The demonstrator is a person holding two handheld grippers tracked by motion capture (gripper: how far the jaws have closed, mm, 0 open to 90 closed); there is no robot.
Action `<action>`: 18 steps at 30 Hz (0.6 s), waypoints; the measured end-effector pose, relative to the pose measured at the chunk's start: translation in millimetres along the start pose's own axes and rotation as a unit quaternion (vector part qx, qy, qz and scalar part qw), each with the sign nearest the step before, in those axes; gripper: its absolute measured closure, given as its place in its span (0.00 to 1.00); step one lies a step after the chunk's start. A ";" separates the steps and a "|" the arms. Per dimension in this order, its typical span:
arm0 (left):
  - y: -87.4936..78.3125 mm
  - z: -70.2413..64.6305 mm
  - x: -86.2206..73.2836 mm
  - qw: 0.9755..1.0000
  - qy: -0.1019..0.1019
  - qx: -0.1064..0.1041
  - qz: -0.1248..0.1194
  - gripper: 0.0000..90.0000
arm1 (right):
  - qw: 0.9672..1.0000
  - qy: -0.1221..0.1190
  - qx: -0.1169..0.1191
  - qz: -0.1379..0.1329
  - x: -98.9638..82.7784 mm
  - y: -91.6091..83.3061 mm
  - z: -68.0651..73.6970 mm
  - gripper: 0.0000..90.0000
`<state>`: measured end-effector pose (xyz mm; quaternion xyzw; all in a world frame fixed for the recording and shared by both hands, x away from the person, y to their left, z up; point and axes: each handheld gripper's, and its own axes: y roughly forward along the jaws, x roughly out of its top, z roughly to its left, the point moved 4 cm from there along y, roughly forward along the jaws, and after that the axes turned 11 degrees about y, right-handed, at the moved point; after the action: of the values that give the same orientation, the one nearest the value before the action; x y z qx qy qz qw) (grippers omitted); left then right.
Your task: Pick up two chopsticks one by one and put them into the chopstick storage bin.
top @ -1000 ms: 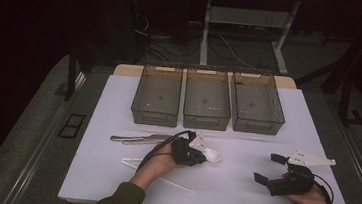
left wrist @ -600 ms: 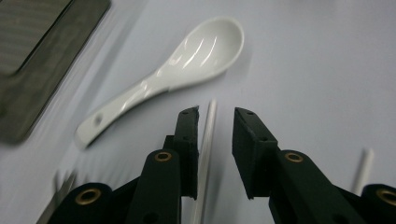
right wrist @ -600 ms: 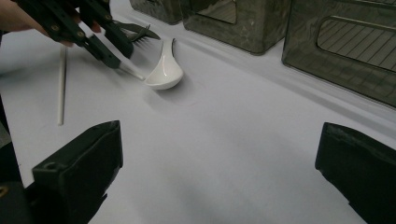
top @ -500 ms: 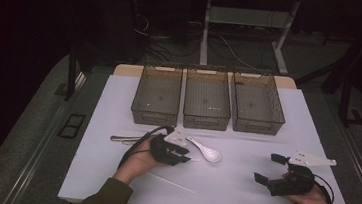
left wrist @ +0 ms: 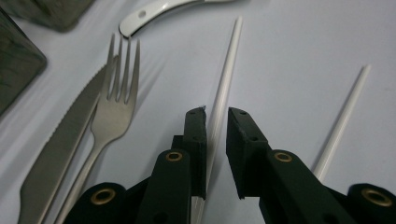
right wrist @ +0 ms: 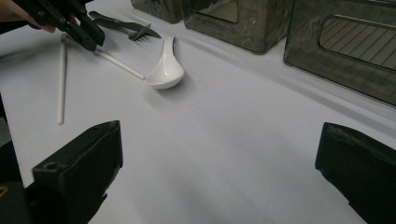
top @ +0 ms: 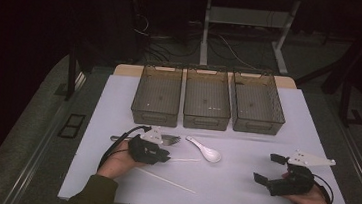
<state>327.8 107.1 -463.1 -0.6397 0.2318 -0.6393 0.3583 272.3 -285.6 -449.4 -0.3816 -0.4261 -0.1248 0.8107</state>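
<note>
The left tongs [left wrist: 215, 116] are straddling a white chopstick [left wrist: 224, 88], jaws narrowed and just closing in, a sliver of gap showing on the right side, so the pads are not yet pressing it. That chopstick is lying flat on the bench [top: 241, 188], running toward 12 o'clock in the left gripper view, with a 2nd chopstick [left wrist: 343, 121] at 3 o'clock of it. A fork [left wrist: 112, 112] and a knife [left wrist: 60, 149] are lying side by side at 9 o'clock, and a white spoon [top: 205, 150] is sitting past them. The right tongs [top: 269, 170] are resting low at the bench's right end, jaws wide apart and empty.

The step in hand looks like pinching up the chopstick; next, the jaws probably need to finish closing squarely before any lift, since a thin round stick could roll out.

3 dark mesh bins [top: 207, 98] are standing in a row at 12 o'clock. The bench cover is pale, and the room behind is staying dark, with cables and frame legs on the floor.
</note>
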 end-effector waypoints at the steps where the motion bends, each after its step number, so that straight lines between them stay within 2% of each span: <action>1: 0.9 0.0 -1.4 1.000 0.001 -0.002 0.004 0.85 | 1.000 -0.001 0.000 0.000 0.0 0.1 -0.1 0.01; 5: 1.6 1.4 -7.6 1.000 -0.002 -0.001 0.013 0.86 | 1.000 -0.002 0.000 -0.001 0.1 -0.1 -0.4 0.01; 9: 1.0 2.8 -10.2 1.000 0.005 -0.002 0.016 0.88 | 1.000 -0.001 0.001 0.000 0.0 -0.1 -0.2 0.01; 13: 1.1 2.0 -9.4 0.999 0.033 0.000 0.025 0.89 | 1.000 -0.003 0.001 -0.002 0.0 -0.2 0.0 0.01; 18: 1.2 2.5 -10.1 0.999 0.047 -0.008 0.020 0.91 | 1.000 -0.003 0.002 0.001 -0.3 0.2 0.6 0.01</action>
<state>329.7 114.4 -470.4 -0.6068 0.2666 -0.6594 0.3548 271.8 -285.1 -449.4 -0.3807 -0.4285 -0.1220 0.8103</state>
